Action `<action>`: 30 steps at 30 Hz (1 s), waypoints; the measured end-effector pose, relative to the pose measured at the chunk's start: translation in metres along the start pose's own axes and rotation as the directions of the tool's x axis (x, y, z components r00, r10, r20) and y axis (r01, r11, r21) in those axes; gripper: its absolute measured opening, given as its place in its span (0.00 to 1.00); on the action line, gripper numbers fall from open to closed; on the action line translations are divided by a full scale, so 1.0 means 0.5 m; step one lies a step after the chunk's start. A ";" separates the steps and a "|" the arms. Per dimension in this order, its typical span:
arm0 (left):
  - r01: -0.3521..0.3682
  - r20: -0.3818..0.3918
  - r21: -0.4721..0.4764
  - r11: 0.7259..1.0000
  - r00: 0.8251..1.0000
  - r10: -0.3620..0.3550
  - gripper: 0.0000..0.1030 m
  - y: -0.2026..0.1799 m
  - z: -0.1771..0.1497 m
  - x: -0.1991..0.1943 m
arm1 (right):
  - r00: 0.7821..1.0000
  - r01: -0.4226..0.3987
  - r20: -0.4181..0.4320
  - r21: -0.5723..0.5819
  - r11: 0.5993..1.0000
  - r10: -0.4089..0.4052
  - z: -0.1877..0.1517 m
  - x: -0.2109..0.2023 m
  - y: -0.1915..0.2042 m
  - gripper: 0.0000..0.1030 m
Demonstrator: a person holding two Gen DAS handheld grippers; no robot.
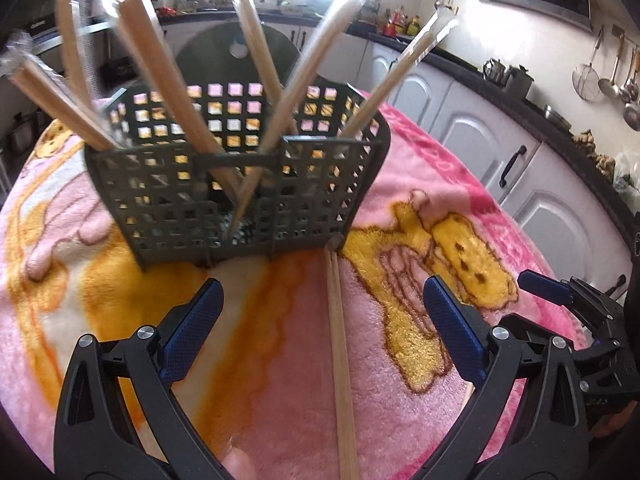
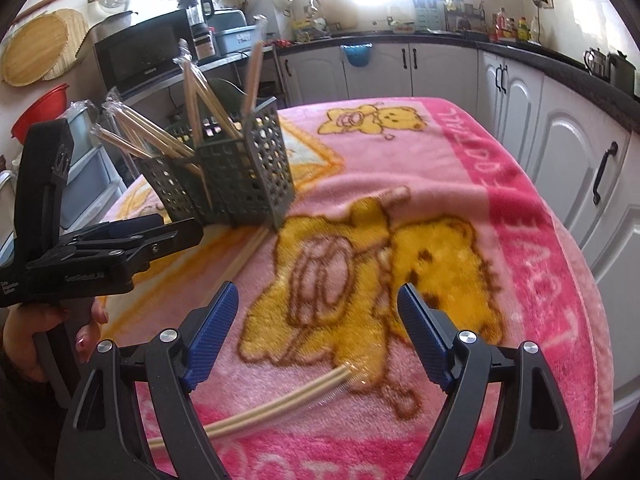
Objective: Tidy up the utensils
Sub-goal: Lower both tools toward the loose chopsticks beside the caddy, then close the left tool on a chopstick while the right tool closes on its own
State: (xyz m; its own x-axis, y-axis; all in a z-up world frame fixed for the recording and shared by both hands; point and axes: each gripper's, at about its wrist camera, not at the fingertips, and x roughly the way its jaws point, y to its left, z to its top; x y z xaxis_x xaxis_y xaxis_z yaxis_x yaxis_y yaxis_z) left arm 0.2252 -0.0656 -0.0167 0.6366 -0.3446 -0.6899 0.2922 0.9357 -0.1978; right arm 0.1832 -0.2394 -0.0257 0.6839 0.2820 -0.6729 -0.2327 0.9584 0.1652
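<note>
Standing upright in the basket [image 1: 240, 184] at upper centre, most chopsticks [image 1: 168, 76] are sorted, while one pair [image 1: 340, 340] lies on the blanket between the released left gripper [image 1: 320, 320] and another [image 2: 280, 404] beneath the released right gripper [image 2: 316, 336], likely awaiting pickup.

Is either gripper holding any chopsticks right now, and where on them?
No. The left gripper and right gripper are both open and hold nothing; two chopstick pairs lie loose on the blanket.
</note>
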 end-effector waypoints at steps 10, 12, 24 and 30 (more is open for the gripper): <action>0.012 -0.073 0.015 1.000 0.997 -0.011 0.61 -0.023 0.012 0.085 | 0.997 0.003 -0.080 0.051 0.999 0.001 -0.036 0.023 -0.037 0.77; 0.012 -0.083 0.015 1.000 0.996 -0.010 0.56 -0.025 0.014 0.098 | 0.995 -0.006 -0.099 0.066 0.998 0.012 -0.042 0.029 -0.043 0.76; -0.007 -0.123 0.015 1.000 0.992 0.008 0.39 -0.029 0.016 0.150 | 0.989 -0.024 -0.144 0.122 0.992 0.041 -0.058 0.053 -0.063 0.49; -0.043 -0.126 0.029 0.999 0.991 0.046 0.21 -0.027 0.015 0.159 | 0.987 -0.033 -0.152 0.099 0.995 0.047 -0.061 0.056 -0.057 0.28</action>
State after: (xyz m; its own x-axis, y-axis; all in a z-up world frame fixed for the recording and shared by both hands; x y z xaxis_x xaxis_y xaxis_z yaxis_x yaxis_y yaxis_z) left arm 0.2773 -0.1063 -0.0636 0.5539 -0.2890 -0.7808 0.2855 0.9469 -0.1479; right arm 0.1881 -0.2602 -0.0712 0.5590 0.3172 -0.7661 -0.1854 0.9484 0.2574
